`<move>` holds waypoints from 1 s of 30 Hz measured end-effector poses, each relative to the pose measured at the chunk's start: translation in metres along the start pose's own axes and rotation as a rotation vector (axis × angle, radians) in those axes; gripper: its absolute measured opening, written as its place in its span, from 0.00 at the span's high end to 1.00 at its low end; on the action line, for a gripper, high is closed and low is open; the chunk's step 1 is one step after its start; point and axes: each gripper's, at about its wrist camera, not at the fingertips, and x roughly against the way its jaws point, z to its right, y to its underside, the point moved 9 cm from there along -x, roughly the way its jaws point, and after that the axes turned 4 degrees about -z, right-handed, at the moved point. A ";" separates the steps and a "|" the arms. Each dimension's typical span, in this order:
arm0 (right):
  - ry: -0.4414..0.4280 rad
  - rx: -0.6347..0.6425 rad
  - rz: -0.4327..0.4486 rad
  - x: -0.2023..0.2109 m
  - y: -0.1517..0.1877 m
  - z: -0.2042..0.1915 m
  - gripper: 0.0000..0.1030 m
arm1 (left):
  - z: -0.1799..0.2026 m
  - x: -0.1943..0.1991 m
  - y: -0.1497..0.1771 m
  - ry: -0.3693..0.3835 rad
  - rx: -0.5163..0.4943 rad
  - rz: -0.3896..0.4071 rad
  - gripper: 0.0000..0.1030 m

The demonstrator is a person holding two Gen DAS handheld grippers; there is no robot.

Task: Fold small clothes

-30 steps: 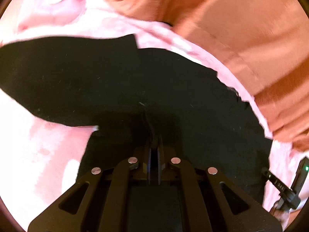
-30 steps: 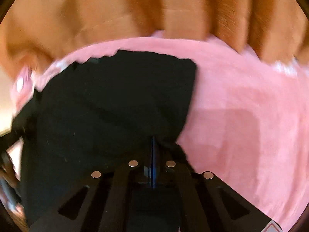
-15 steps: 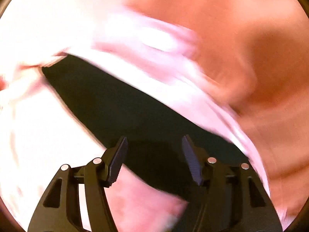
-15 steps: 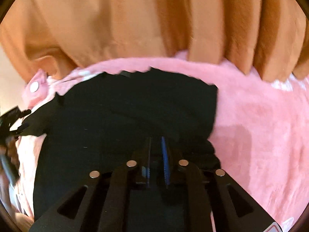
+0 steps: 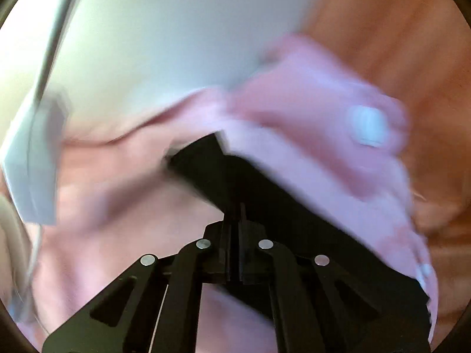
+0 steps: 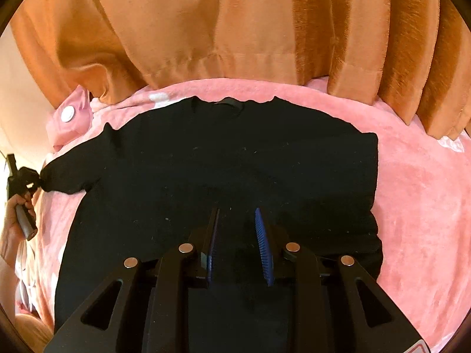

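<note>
Right gripper [image 6: 237, 241] fingers now parted; left gripper [image 5: 235, 229] pinching sleeve of black shirt [image 6: 223, 170], collar toward curtain [image 6: 235, 29].

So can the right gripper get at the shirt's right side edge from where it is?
Probably yes. The right gripper is open over the black shirt, and the right edge lies flat on the pink blanket with nothing in between.

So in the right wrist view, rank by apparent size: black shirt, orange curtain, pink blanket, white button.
1. Orange curtain and black shirt: too alike to separate
2. Pink blanket
3. White button
</note>
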 end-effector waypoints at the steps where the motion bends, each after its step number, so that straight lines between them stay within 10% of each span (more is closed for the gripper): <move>1: -0.001 -0.005 0.003 0.001 -0.001 0.000 0.75 | 0.028 0.013 0.004 0.034 -0.065 0.027 0.99; 5: 0.004 -0.009 0.018 0.003 -0.007 0.001 0.74 | 0.176 0.085 0.072 0.257 -0.385 0.091 0.98; 8: 0.025 -0.016 0.020 0.003 -0.009 0.011 0.65 | 0.257 0.114 0.167 0.445 -0.541 -0.049 0.86; 10: 0.067 -0.018 0.011 0.001 -0.008 0.026 0.65 | 0.276 0.125 0.224 0.498 -0.596 -0.129 0.58; 13: 0.070 -0.067 0.002 0.004 -0.008 0.047 0.65 | 0.279 0.140 0.261 0.491 -0.687 -0.110 0.56; 16: 0.028 -0.094 0.006 0.010 -0.012 0.052 0.63 | 0.257 0.139 0.237 0.430 -0.620 -0.051 0.37; 24: -0.218 -0.118 -0.059 -0.018 -0.025 -0.002 0.55 | 0.134 0.074 0.163 0.266 -0.233 -0.202 0.36; 30: -0.318 -0.191 -0.092 -0.054 -0.053 -0.041 0.55 | 0.129 0.055 0.168 0.332 -0.119 -0.324 0.36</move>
